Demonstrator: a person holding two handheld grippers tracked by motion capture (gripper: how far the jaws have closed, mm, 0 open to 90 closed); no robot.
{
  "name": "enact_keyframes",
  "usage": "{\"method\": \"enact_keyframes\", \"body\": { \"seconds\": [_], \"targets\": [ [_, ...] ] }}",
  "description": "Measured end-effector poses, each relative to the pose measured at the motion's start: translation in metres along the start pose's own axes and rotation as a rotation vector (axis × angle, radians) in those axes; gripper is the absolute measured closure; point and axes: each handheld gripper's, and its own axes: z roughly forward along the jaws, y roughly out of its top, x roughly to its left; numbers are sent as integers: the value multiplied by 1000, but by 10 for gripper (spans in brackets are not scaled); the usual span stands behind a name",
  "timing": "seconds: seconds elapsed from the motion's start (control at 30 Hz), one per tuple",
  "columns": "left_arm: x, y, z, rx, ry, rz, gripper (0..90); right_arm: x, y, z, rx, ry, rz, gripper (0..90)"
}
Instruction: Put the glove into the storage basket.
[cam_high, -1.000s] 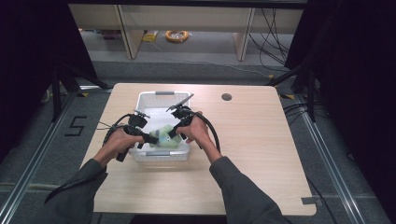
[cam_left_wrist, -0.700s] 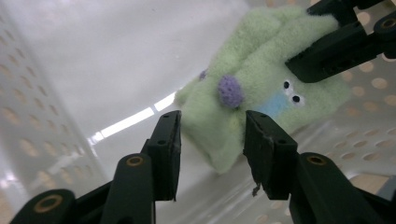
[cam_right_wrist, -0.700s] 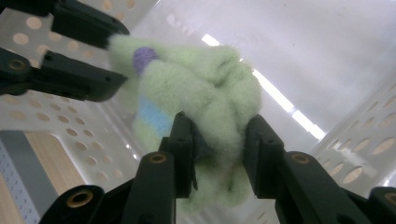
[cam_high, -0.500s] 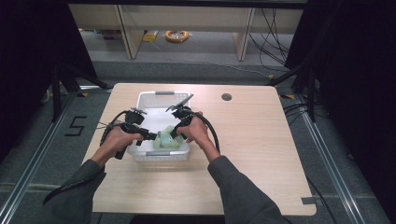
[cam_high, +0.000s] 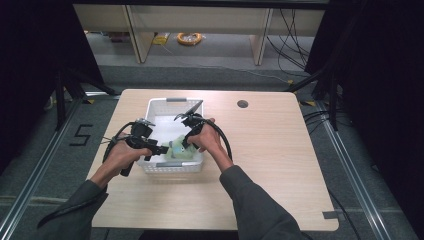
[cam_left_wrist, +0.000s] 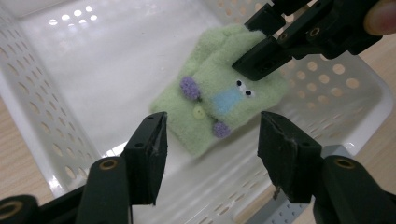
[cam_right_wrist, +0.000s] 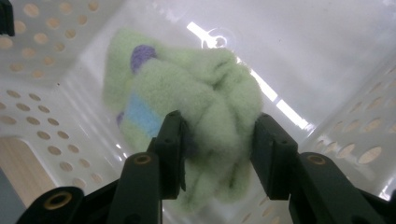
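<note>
The wooden table (cam_high: 260, 165) carries a white perforated basket (cam_high: 172, 167) near its left-centre, placed within easy reach of both hands. A small folded green fleece garment (cam_left_wrist: 219, 98), with purple dots and a blue patch, lies on the basket floor toward the near wall, which looks like where it is being set down.

The left gripper (cam_left_wrist: 210, 140) hovers above the basket's near-left corner, angled down over the rim; its jaws have just been opening and stand wide apart, with nothing between them and the garment lying beyond.

The right gripper (cam_right_wrist: 217, 140) reaches in from the right, tilted steeply down. Its jaws have also been opening, yet the fleece bunches between them, seemingly loosely held.
</note>
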Motion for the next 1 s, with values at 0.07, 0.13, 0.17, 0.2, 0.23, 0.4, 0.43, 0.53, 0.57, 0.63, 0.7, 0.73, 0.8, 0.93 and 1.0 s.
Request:
{"method": "enact_keyframes", "body": {
  "seconds": [0.07,0.13,0.17,0.2,0.23,0.4,0.43,0.53,0.57,0.63,0.7,0.73,0.8,0.93,1.0],
  "targets": [
    [-2,-1,1,12,1,6,417,2,2,-1,-8,-19,8,539],
    [-3,-3,2,15,0,1,415,1,3,-3,-17,-11,18,505],
    [-3,-4,2,16,-8,-1,415,1,3,-5,-23,-9,24,490],
    [-4,-4,1,16,-6,0,415,1,4,-6,-26,-17,13,468],
    [-4,-4,1,16,-6,0,415,1,4,-6,-26,-17,13,468],
    [-8,-6,-4,-14,-18,-8,415,-2,4,-17,-76,-27,-7,462],
    [-8,-6,-4,-14,-18,-8,415,-2,4,-17,-76,-27,-7,462],
    [-9,-6,-5,-18,-19,1,415,-3,3,-23,-86,-23,9,462],
    [-9,-6,-5,-19,-18,1,415,-3,3,-24,-90,-24,13,462],
    [-10,-7,-5,-37,-20,-3,411,-3,2,-27,-100,-15,4,456],
    [-9,-7,-7,-38,-29,-12,378,-5,1,-31,-123,-11,-9,452],
    [-9,-8,-8,-42,-28,-17,378,-5,1,-31,-123,-11,-9,452],
    [-11,-8,-12,-64,-18,-23,322,-4,-1,-38,-149,1,-34,435],
    [-14,-9,-15,-84,-13,-18,280,-3,-4,-45,-168,-1,-55,392],
    [-16,-10,-16,-97,-15,-22,259,-2,-8,-50,-180,1,-62,362]
  ]
}}
